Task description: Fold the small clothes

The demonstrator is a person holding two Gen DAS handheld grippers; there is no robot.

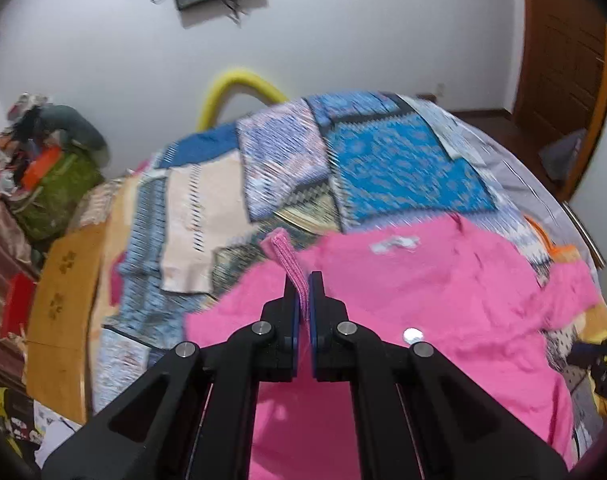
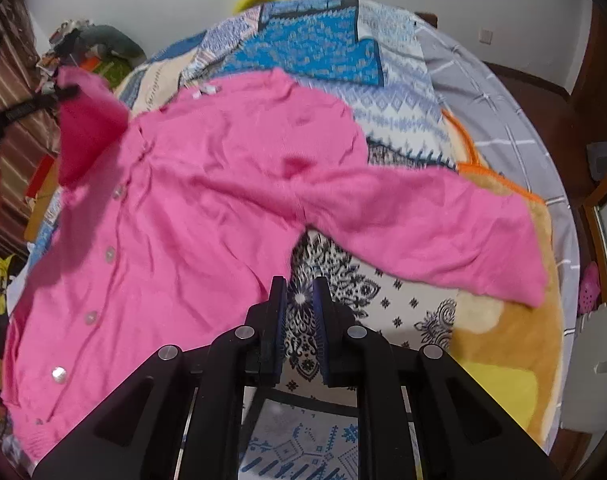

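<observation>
A pink buttoned cardigan (image 1: 423, 300) (image 2: 203, 200) lies spread front up on a patchwork bedspread (image 1: 403, 160) (image 2: 315, 40). My left gripper (image 1: 303, 280) is shut on the ribbed cuff (image 1: 285, 252) of one sleeve. In the right wrist view that sleeve (image 2: 87, 128) hangs lifted at the upper left, with the left gripper (image 2: 61, 94) on its end. The other sleeve (image 2: 443, 224) stretches flat to the right. My right gripper (image 2: 299, 284) hovers just off the cardigan's side edge, under the armpit. Its jaws stand nearly closed with a narrow gap, and only patterned cloth shows through.
A heap of clutter with a green bag (image 1: 55, 192) stands left of the bed beside a wooden board (image 1: 63, 300). A yellow hoop (image 1: 231, 88) rises behind the bed. A wooden door (image 1: 559, 60) is at the far right. An orange fleece blanket (image 2: 503, 340) covers the near right.
</observation>
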